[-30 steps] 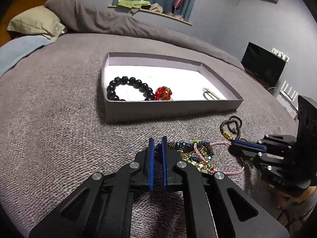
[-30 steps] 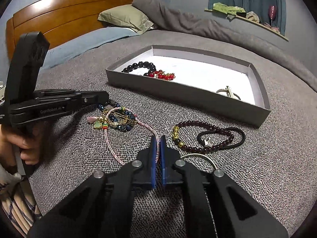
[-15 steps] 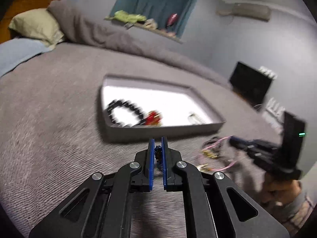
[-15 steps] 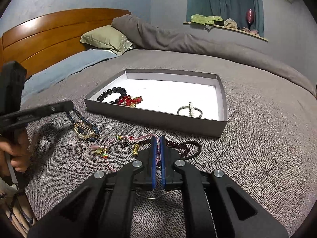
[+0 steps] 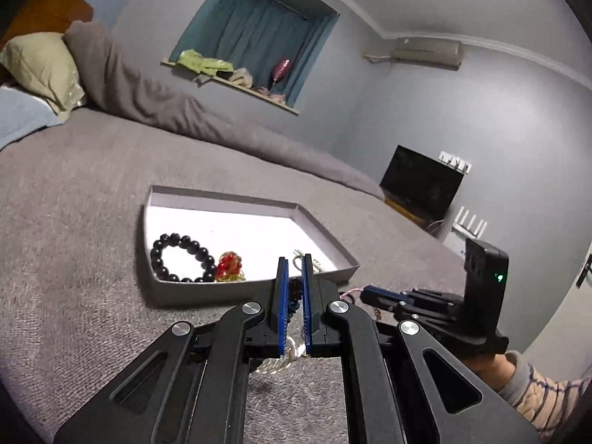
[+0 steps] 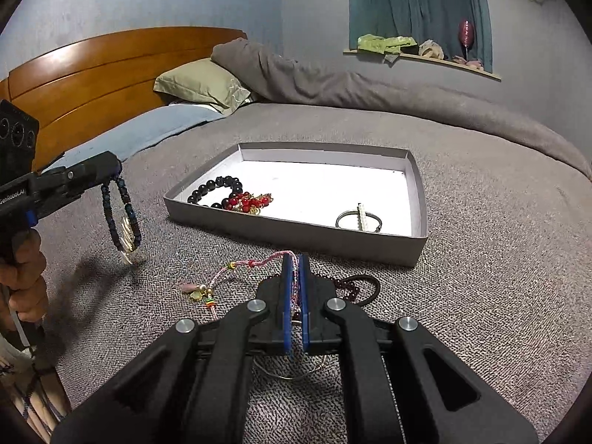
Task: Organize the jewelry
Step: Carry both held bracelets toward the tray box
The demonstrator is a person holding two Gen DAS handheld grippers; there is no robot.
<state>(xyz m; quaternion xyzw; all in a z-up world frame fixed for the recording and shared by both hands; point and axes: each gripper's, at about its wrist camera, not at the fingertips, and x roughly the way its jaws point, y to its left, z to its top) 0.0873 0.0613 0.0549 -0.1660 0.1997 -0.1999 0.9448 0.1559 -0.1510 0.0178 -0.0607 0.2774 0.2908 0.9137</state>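
My left gripper point(image 5: 292, 281) is shut on a dark blue beaded bracelet point(image 6: 122, 218), which hangs in the air to the left of the grey tray point(image 6: 296, 231). My right gripper point(image 6: 294, 273) is shut on a pink cord bracelet point(image 6: 236, 268) that trails on the bedspread in front of the tray. The tray point(image 5: 192, 296) holds a black bead bracelet point(image 5: 181, 259), a red bead piece point(image 5: 229, 266) and a metal ring with pearls point(image 6: 358, 220). A dark red bead bracelet and a black hair tie point(image 6: 360, 288) lie by my right gripper.
All this lies on a grey bedspread point(image 6: 481, 259). Pillows point(image 6: 199, 83) and a wooden headboard point(image 6: 92, 74) are at the far left. A thin wire hoop point(image 6: 292, 373) lies under my right gripper. A TV point(image 5: 421, 181) stands by the wall.
My left gripper has lifted the blue beaded bracelet off the jewelry pile and up into the air. My right gripper stays shut on the pink cord, which has come free of the blue bracelet.
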